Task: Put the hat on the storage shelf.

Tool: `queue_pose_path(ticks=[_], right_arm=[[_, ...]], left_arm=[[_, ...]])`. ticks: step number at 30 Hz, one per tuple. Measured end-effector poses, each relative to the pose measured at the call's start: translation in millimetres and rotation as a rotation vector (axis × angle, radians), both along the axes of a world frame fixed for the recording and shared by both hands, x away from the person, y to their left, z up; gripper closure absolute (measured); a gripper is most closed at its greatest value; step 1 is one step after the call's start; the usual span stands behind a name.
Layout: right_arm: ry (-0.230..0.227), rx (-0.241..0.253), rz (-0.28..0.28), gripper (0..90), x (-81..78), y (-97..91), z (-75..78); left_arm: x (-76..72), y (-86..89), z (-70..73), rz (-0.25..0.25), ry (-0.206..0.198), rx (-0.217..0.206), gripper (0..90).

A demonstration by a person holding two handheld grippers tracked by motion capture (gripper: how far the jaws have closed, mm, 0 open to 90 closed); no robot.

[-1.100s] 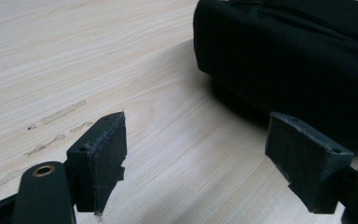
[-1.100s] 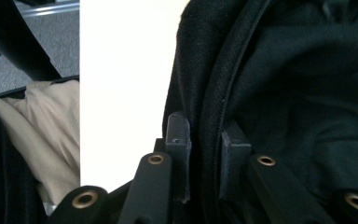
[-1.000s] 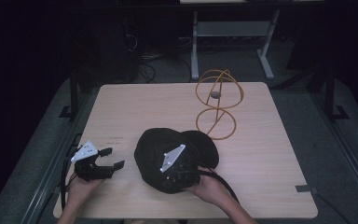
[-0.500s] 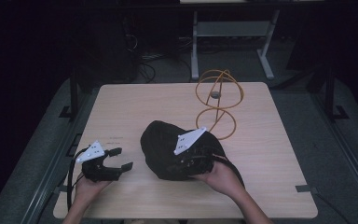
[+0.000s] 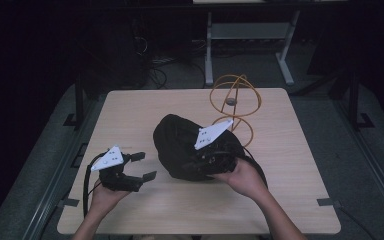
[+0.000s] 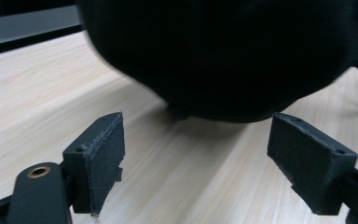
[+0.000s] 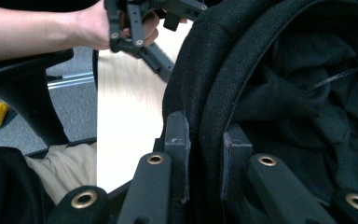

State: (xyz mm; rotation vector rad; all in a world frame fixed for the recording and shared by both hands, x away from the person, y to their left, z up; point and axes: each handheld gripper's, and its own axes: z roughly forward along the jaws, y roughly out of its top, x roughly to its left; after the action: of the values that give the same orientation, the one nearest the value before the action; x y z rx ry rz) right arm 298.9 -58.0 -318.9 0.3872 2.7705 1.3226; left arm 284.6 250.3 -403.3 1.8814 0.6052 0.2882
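A black cloth cap (image 5: 182, 145) is held tilted up at the middle of the wooden table (image 5: 130, 110). My right gripper (image 5: 215, 159) is shut on its rim; in the right gripper view the two pads (image 7: 178, 140) pinch the cap's black edge (image 7: 209, 112) between them. My left gripper (image 5: 142, 166) stands open just left of the cap, low over the table. In the left gripper view its pads (image 6: 100, 154) are spread wide, with the cap's dark crown (image 6: 223, 56) just beyond them and only bare wood between them.
An orange wire stand (image 5: 232, 107) made of loops rises behind the cap at the table's back right. Metal frame legs (image 5: 209, 50) and cables lie on the dark floor beyond the table. Cables trail from both grippers toward the table's front edge.
The right gripper has lifted the cap's rim up and toward the back right, tipping the cap on edge. The left gripper has moved right, closer to the cap, and stayed open.
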Motion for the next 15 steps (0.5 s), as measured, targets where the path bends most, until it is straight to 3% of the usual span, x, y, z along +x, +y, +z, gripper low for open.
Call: queue_pose_path(ticks=[10,15], right_arm=[[0.016,0.031,-0.026,76.9,14.6,-1.2,10.0],[0.02,0.054,-0.03,77.0,17.3,0.0,15.9]], left_arm=[[4.3,-28.3,8.3,-0.063,-0.03,0.004,18.1],[8.8,-40.6,10.3,-0.068,-0.048,0.016,18.0]])
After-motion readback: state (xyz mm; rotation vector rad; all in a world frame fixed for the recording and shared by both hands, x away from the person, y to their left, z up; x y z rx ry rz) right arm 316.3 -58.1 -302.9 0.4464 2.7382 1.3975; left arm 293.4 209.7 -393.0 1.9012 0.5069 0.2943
